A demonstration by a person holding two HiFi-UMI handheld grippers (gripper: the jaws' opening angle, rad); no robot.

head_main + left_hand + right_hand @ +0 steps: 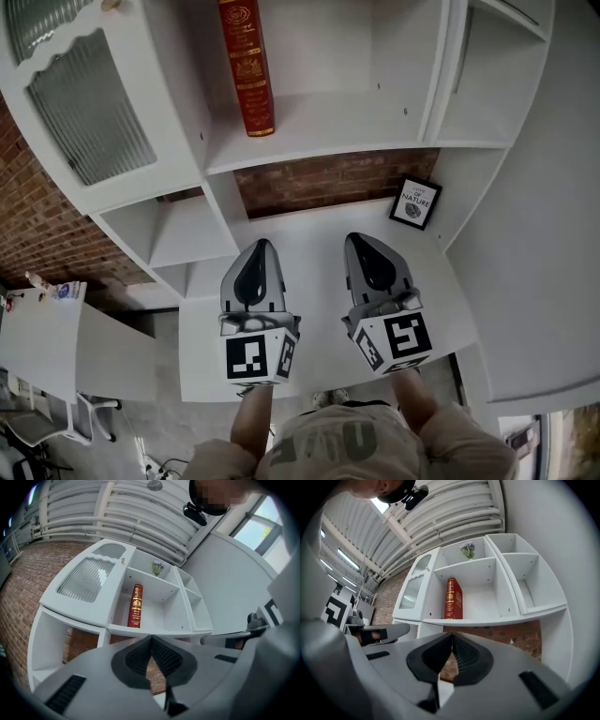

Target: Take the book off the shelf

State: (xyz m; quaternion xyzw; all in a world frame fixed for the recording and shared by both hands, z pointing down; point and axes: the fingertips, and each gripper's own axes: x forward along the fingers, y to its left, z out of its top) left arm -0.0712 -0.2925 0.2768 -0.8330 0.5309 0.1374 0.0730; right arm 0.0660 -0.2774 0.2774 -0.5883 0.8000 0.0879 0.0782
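Up on the white shelf, the book stood upright at the left end of its cubby, just beside the cabinet with the ribbed-glass door. It had a dark red cover with gold bands and gold lettering down the spine, way too small for me to read, and maybe a crest in there too. Only writing I could make out was "OF NATURE" on a little black-framed sign on the desk below. My left gripper and right gripper both had their jaws closed tight on nothing, over the desk, well short of the book.
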